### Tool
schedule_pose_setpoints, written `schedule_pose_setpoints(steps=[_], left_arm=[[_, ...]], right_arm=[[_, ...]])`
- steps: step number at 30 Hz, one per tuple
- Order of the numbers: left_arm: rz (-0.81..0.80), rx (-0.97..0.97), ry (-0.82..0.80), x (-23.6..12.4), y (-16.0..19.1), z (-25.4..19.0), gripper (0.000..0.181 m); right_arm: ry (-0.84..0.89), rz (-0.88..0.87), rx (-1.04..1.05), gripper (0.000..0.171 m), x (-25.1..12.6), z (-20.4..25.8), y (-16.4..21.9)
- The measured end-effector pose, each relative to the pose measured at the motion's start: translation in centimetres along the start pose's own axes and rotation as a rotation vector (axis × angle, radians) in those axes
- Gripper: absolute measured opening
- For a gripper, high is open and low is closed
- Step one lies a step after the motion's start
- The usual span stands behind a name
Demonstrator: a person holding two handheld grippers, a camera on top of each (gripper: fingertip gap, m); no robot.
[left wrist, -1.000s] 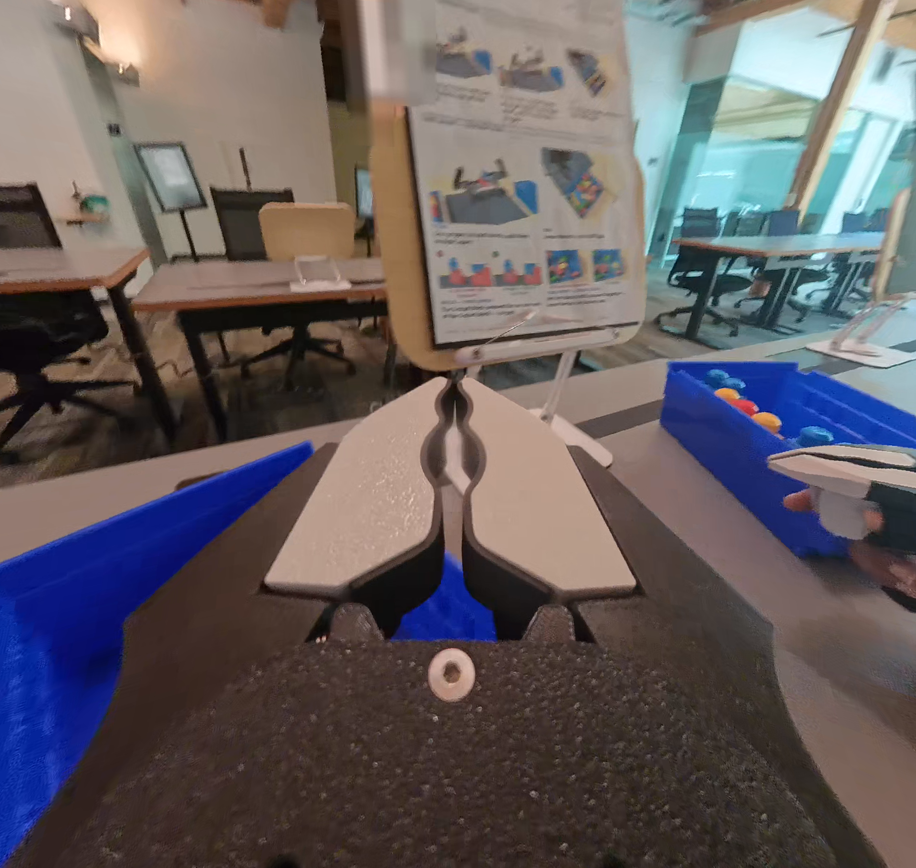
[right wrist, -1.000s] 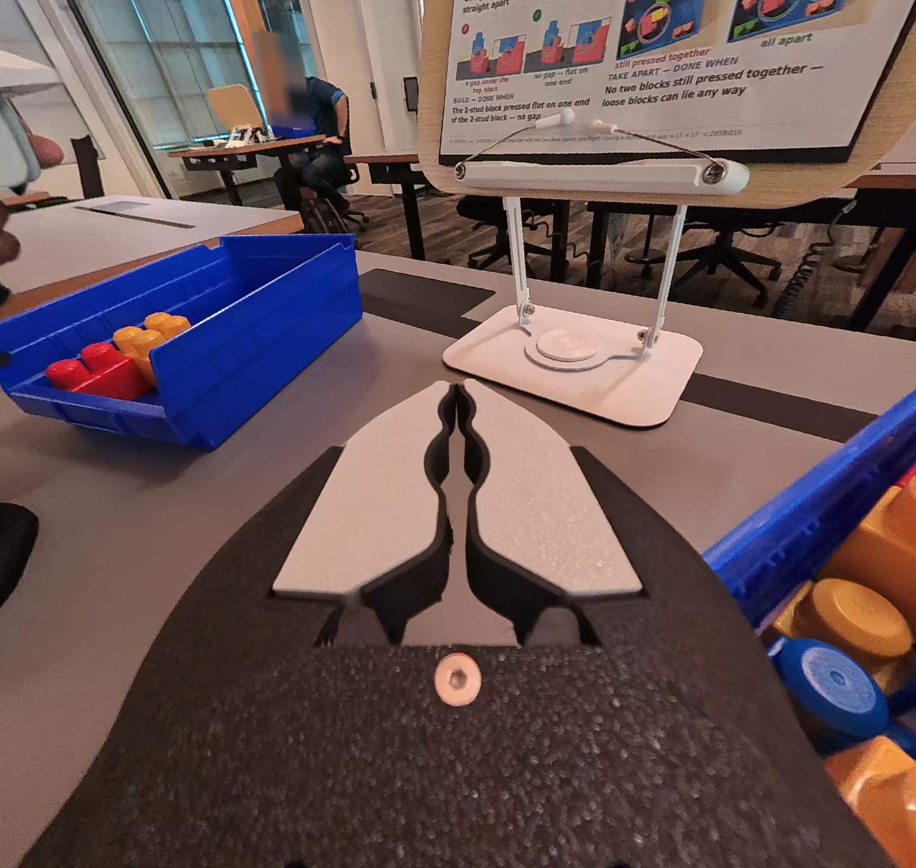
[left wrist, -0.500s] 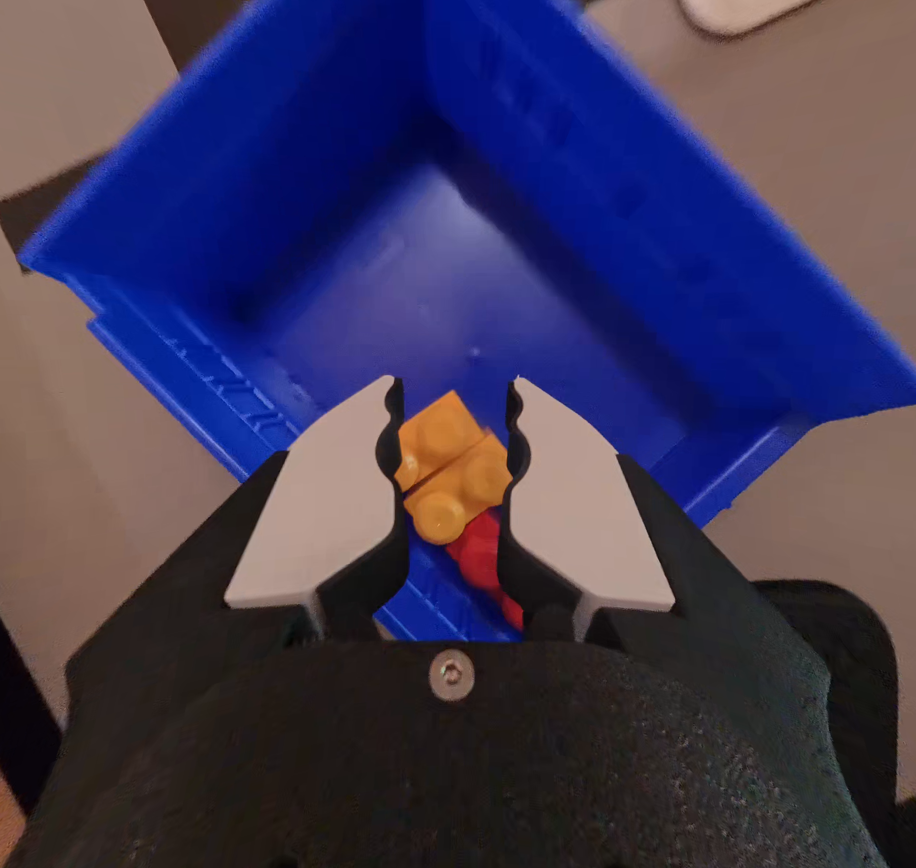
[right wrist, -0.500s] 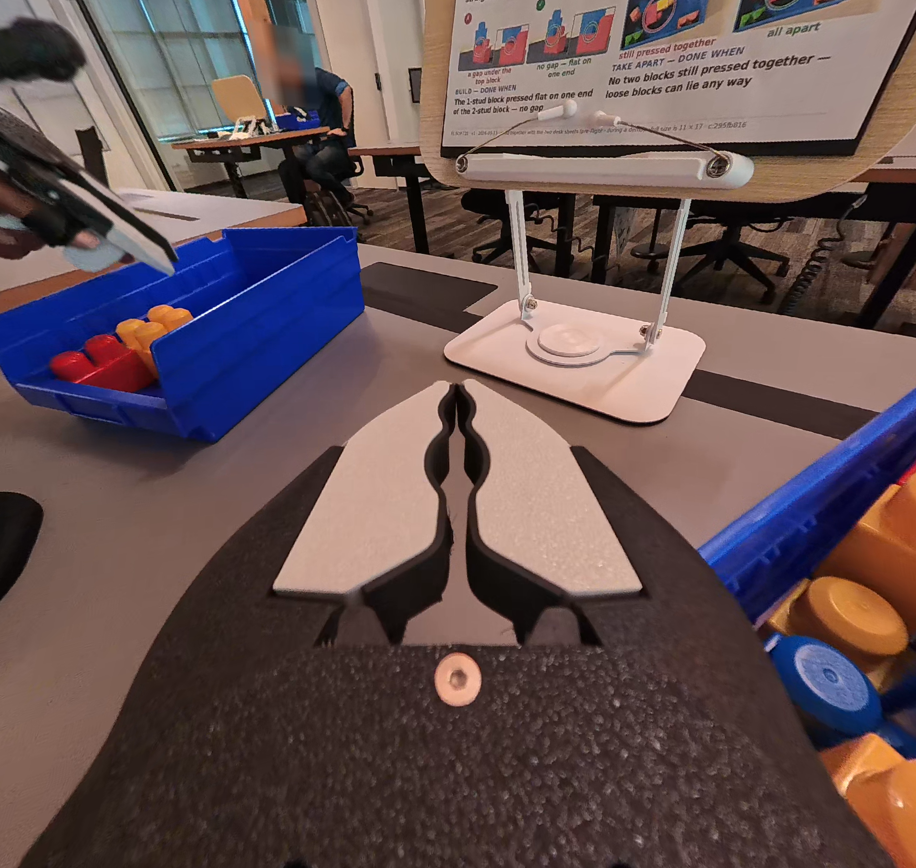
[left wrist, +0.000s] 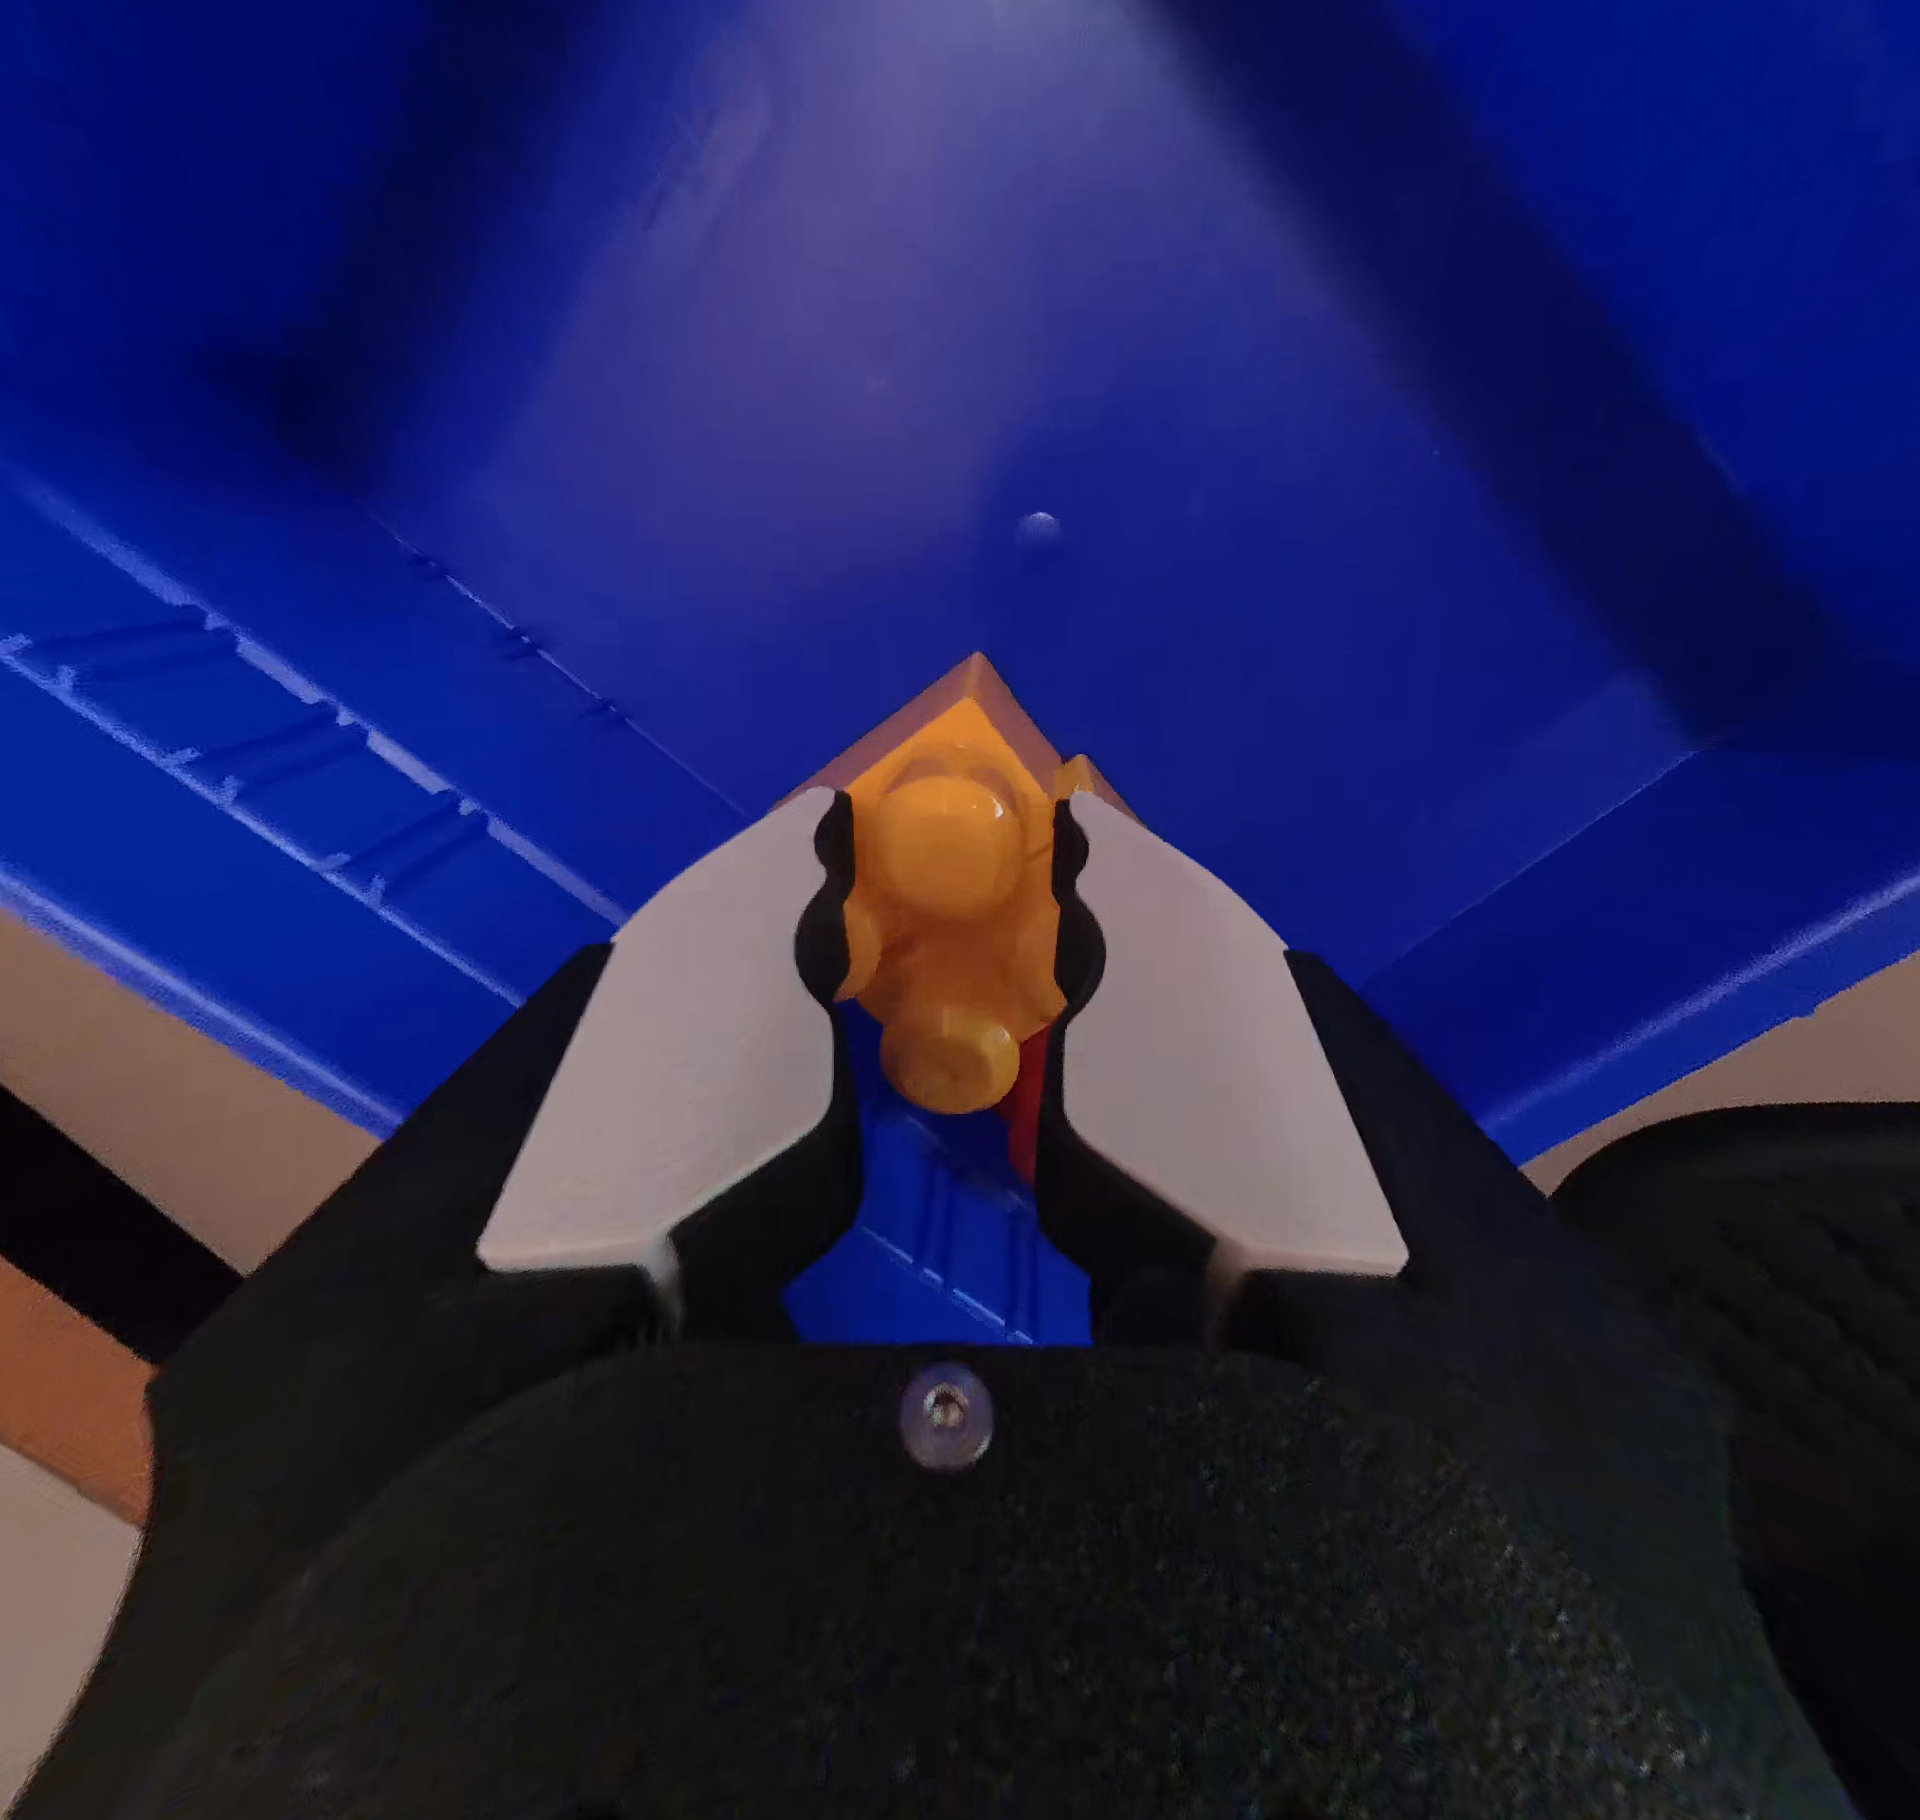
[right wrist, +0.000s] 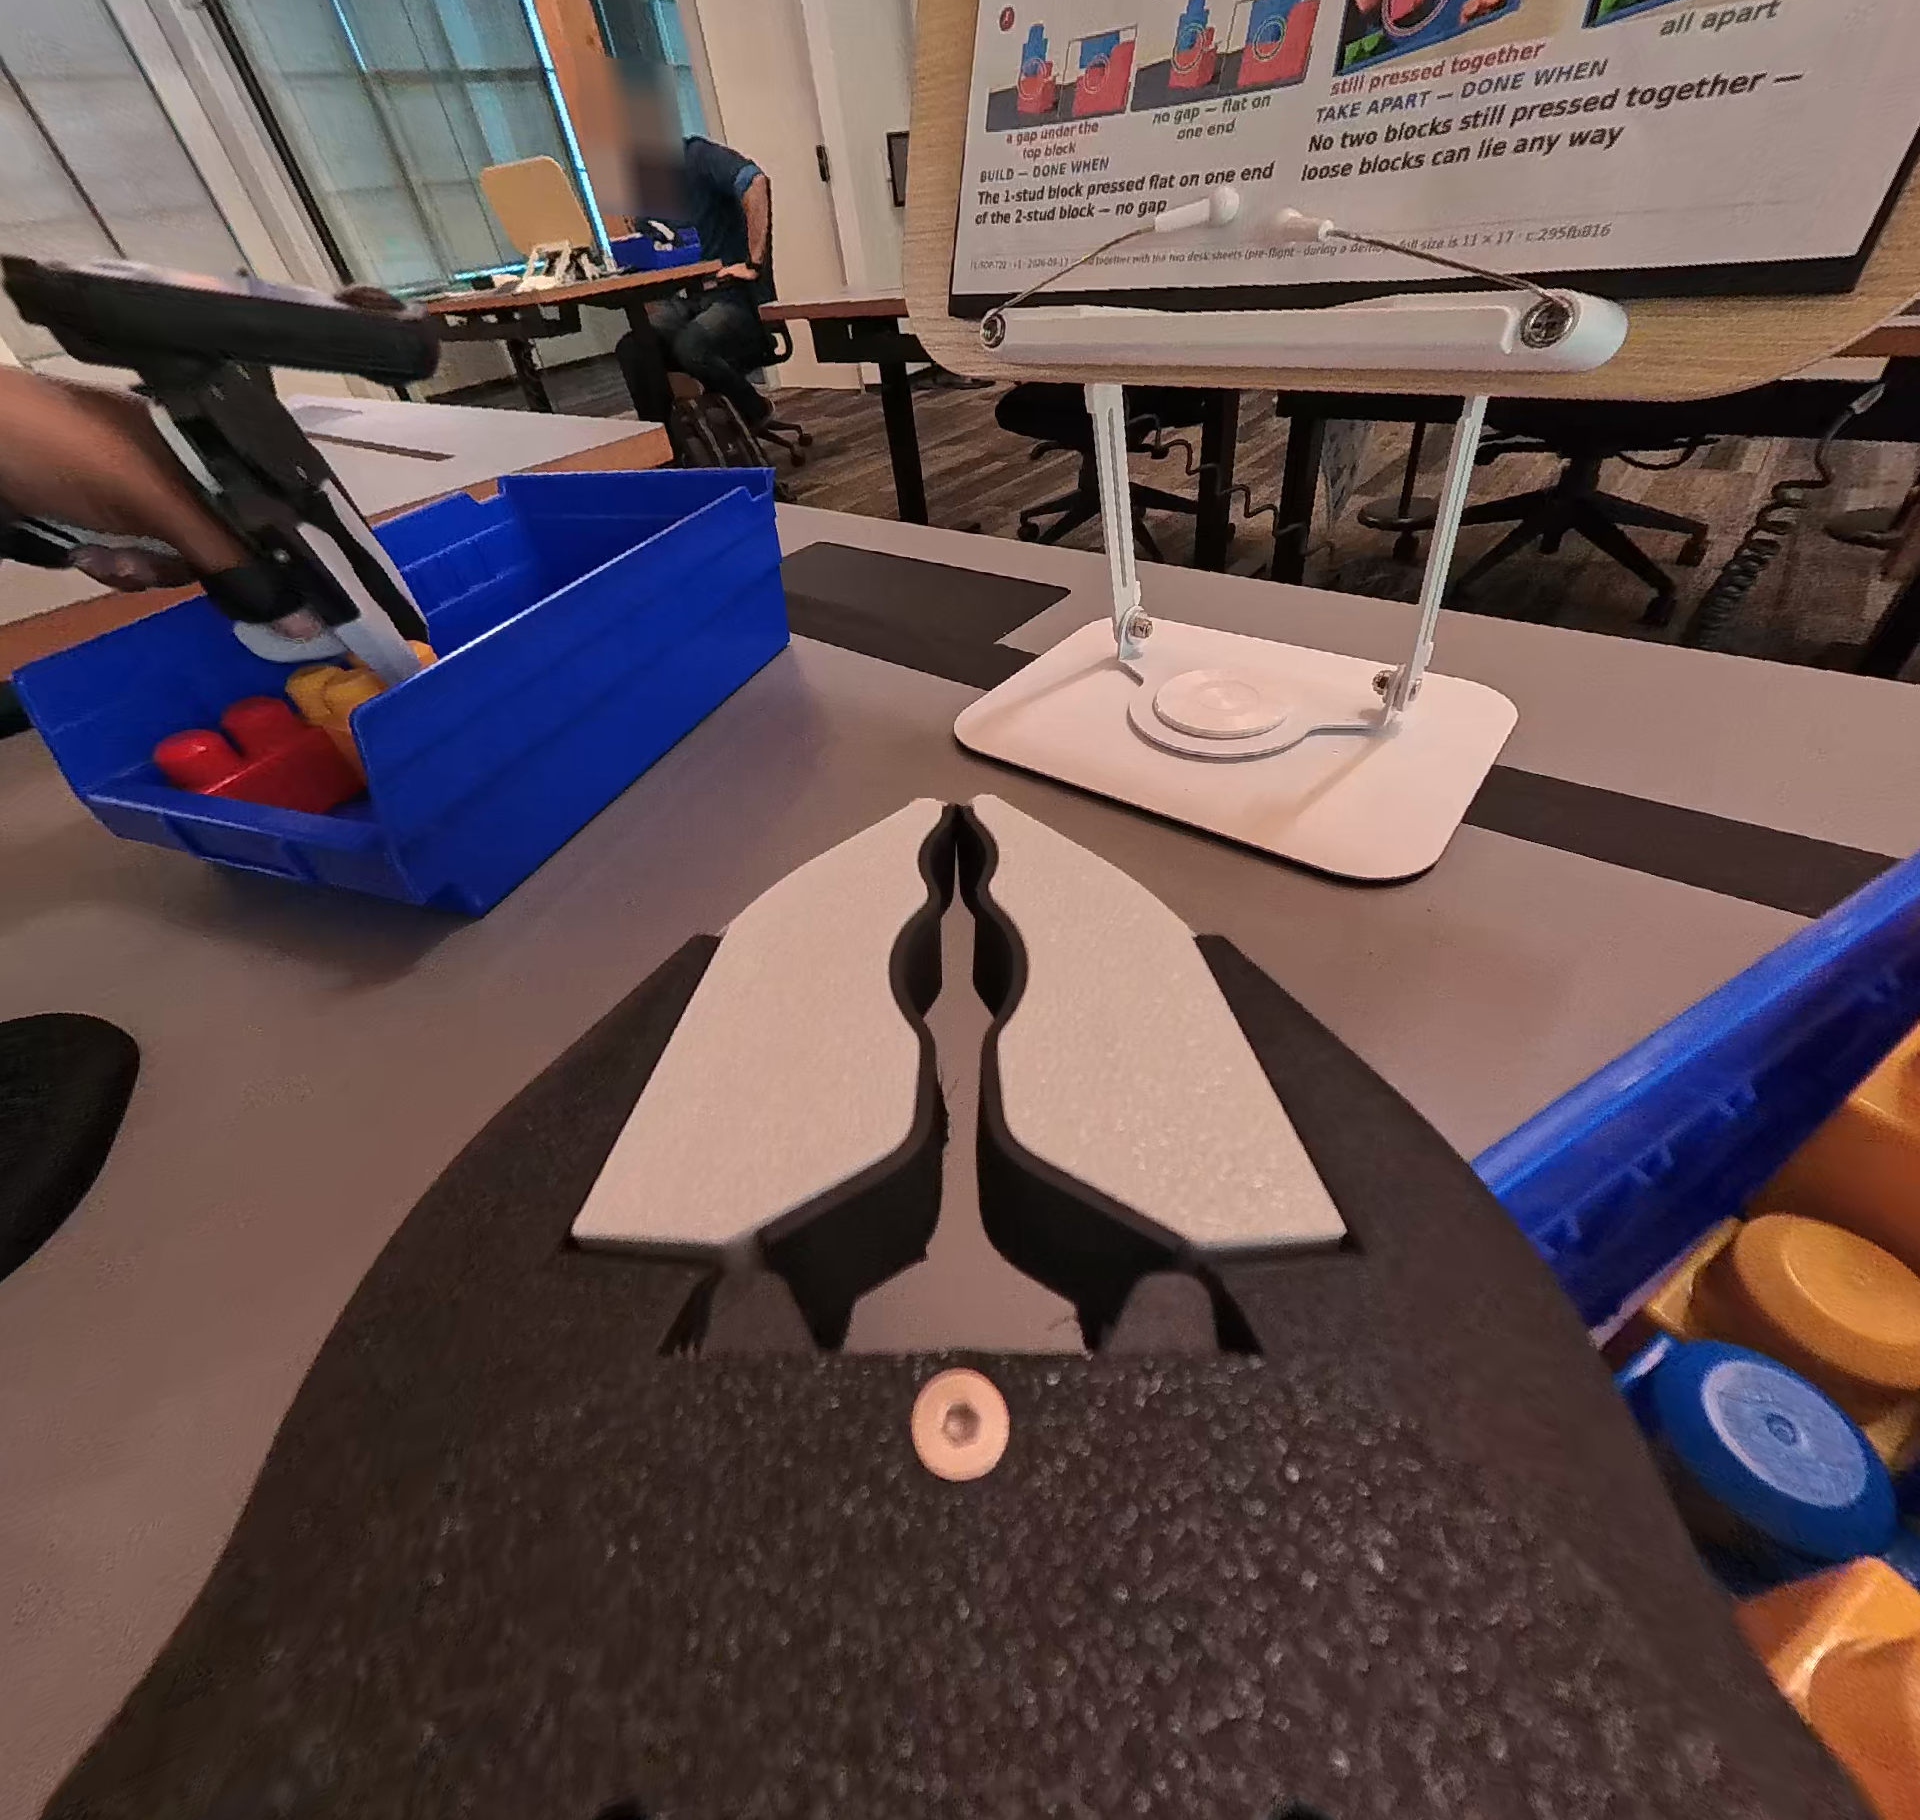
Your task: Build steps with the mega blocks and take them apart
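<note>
Left wrist view is looking down into the blue bin [left wrist: 520,835], left gripper [left wrist: 948,897] sitting astride the orange block [left wrist: 940,887], jaws spread to block width and touching or nearly touching its sides; can't tell if it's gripping yet. A red block [left wrist: 1027,1095] is lying just beside it, partly hidden. Right gripper [right wrist: 956,835] is idling over the grey table [right wrist: 312,1043], jaws pressed together, holding nothing, a second bin of blocks [right wrist: 1818,1355] at its right. From the right wrist view the left gripper [right wrist: 400,664] is reaching down into the bin beside the red block [right wrist: 260,752]. Likely step: picking the orange block. Best closing squarely on flat sides below the studs, lifting straight up, avoiding snagging red or the bin wall.
</note>
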State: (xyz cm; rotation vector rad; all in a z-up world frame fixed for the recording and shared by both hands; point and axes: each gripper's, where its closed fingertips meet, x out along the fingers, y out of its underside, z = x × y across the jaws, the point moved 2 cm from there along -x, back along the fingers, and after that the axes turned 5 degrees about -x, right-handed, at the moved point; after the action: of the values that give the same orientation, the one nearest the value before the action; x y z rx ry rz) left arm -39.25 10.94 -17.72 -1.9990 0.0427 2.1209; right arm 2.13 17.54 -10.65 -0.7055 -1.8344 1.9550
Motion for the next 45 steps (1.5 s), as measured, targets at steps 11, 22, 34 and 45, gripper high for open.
schedule_pose_setpoints(steps=[11, 22, 34, 45], left_arm=[[-0.155, 0.067, -0.073, -2.5, -2.1, 0.1, 0.03], [-0.676, 0.313, 0.056, -13.1, -6.4, -11.6, 0.029], [-0.776, 0.545, 0.31, -11.7, -5.3, -27.6, 0.029], [-0.677, 0.561, 0.374, -8.7, -4.5, -32.3, 0.029]], right_arm=[[-0.008, 0.0, -0.002, 0.0, 0.0, 0.1, 0.0], [-0.042, -0.02, -0.14, 0.003, -0.2, 2.1, -0.9], [-0.158, 0.04, -0.571, 0.041, -0.7, 7.8, -1.6], [-0.183, 0.196, -0.814, 0.035, 0.2, 10.2, 2.3]])
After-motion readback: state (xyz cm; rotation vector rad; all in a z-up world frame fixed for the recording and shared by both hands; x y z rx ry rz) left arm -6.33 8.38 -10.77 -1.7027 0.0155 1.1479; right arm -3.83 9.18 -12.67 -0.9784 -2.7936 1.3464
